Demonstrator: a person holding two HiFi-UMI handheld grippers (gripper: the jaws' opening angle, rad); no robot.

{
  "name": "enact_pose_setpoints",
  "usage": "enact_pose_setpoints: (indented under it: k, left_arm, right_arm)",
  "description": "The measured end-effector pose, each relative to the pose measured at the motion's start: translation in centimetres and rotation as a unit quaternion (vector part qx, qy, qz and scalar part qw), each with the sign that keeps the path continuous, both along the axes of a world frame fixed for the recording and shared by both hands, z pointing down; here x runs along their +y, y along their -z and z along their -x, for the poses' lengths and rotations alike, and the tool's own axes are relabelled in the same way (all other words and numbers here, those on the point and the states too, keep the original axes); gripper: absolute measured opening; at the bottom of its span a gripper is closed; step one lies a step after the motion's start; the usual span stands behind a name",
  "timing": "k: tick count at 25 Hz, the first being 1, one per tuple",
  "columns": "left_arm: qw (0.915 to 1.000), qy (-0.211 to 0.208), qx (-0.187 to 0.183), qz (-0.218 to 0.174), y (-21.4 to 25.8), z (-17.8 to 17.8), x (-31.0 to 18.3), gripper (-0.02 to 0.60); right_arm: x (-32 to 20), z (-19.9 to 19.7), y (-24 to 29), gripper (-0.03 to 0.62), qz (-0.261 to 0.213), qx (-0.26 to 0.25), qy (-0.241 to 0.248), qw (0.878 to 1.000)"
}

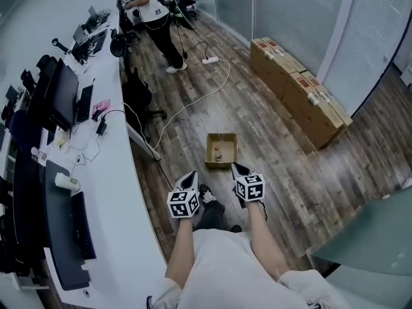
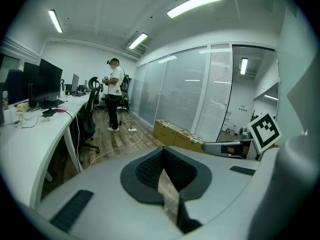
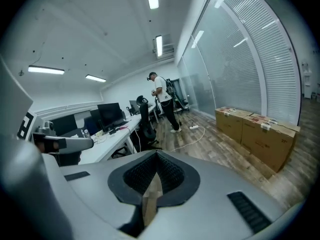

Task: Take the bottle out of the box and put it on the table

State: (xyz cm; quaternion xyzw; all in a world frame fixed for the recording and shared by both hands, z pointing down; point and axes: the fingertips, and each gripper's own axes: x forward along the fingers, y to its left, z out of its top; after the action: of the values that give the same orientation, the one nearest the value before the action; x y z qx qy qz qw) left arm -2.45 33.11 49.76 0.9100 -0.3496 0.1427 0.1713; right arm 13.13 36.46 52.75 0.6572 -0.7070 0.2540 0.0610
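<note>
In the head view a small open cardboard box (image 1: 221, 149) sits on the wood floor just ahead of me. A little bottle (image 1: 218, 153) with a red cap stands inside it. My left gripper (image 1: 191, 176) and right gripper (image 1: 237, 168) hang side by side above the floor, just short of the box, both angled downward. In each gripper view, the left gripper (image 2: 162, 150) and the right gripper (image 3: 156, 154) show jaws that meet at the tip with nothing held. The long white table (image 1: 122, 192) runs along my left.
Large cardboard cartons (image 1: 299, 89) line the glass wall at right. A person (image 1: 166, 24) stands at the far end near office chairs (image 1: 138, 95). A white cable with a power strip (image 1: 210, 60) crosses the floor. Monitors (image 1: 61, 95) and a keyboard (image 1: 80, 227) sit on the table.
</note>
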Motion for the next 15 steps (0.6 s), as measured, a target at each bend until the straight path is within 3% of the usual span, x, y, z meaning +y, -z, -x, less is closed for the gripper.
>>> enact_pose_setpoints:
  k: [6,12,15]
  left_arm:
    - [0.9987,-0.016,0.046,0.016,0.4,-3.1,-3.2,0.014]
    - [0.997,-0.024,0.061,0.041,-0.2,-5.9,-7.4,0.014]
    - [0.9971,-0.026,0.062,0.035,0.8,-6.9,-10.2,0.014]
  right_arm:
    - [-3.0,-1.1,0.8,0.038,-0.028,-0.051,0.051,0.997]
    - [-5.8,-5.8,-0.1,0.04,-0.016,-0.038,-0.008,0.999]
    - [-8.7,-6.8,0.9,0.04,-0.028,-0.04,-0.014,0.999]
